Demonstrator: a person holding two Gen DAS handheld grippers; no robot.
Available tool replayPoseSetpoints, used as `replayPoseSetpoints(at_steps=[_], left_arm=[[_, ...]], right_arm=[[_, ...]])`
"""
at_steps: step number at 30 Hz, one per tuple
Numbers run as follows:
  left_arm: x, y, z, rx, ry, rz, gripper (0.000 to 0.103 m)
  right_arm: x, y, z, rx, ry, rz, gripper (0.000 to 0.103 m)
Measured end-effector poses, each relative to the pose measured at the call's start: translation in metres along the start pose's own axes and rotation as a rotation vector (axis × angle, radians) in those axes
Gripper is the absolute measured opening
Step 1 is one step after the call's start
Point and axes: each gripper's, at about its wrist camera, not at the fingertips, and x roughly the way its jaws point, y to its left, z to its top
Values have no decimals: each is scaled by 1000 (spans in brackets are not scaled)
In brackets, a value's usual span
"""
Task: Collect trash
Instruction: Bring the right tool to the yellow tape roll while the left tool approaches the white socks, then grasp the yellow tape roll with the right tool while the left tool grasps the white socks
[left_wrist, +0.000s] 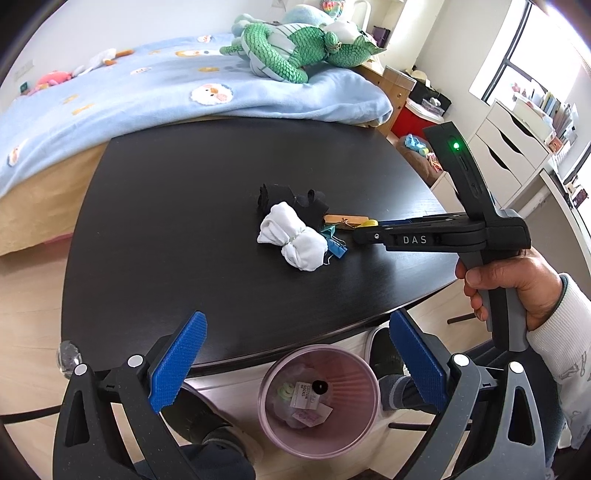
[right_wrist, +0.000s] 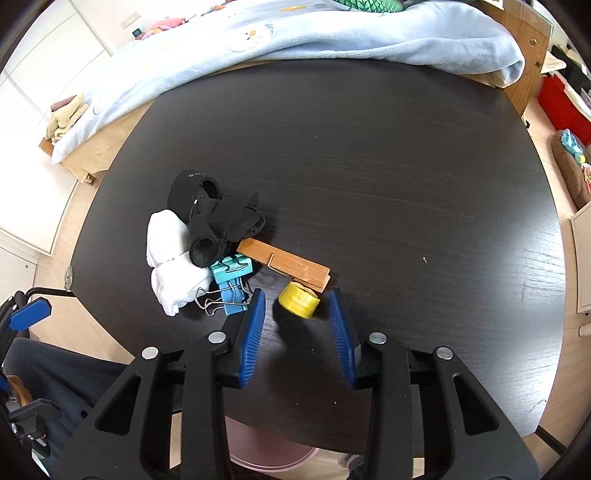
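A small heap lies on the black round table (right_wrist: 369, 166): a yellow thread spool (right_wrist: 299, 300), a wooden clothespin (right_wrist: 286, 265), blue binder clips (right_wrist: 232, 286), white rolled socks (right_wrist: 171, 258) and a black fabric piece (right_wrist: 212, 218). My right gripper (right_wrist: 298, 308) is open, low over the table, its blue pads on either side of the spool without touching it. My left gripper (left_wrist: 295, 354) is open and empty, above the table's near edge and a pink bin (left_wrist: 319, 400) on the floor. The bin holds paper tags and scraps.
A bed with a light blue blanket (left_wrist: 147, 92) and a green plush toy (left_wrist: 295, 48) stands behind the table. White drawers (left_wrist: 517, 147) and boxes are at the right. The person's feet (left_wrist: 210, 424) flank the bin.
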Motion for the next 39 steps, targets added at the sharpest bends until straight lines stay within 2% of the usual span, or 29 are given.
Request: replayPoseSetpoints(at_steps=[2,3,4,14,22,28,35,39], left_arm=[[0,0,0,1,1,-1,95],[0,0,0,2,1,-2,95],[0,0,1,3,1,-1,95],[3,-2,5,8,0,-3,95],[12,-5,21,0,-3,-15,95],[33,5,36,-101,32,-39,95],[67,22,49,-219,96,-17,95],[82,26,49,-264,119,-42,95]], right_arm=[[0,0,0,2,-3,-1,33],[1,0,0,0,-2,-2,25],[1,1,-1,-3,-2,-6,21],[-12,1,-3,-9,-31,-6,21],[-36,3,-16,-8,-66,5,21],[-45,6,-21,-19,-74,5,21],[-46,-1,-21,-13,-72,-9,21],[-47,-5,-24,-9,-71,-14,21]])
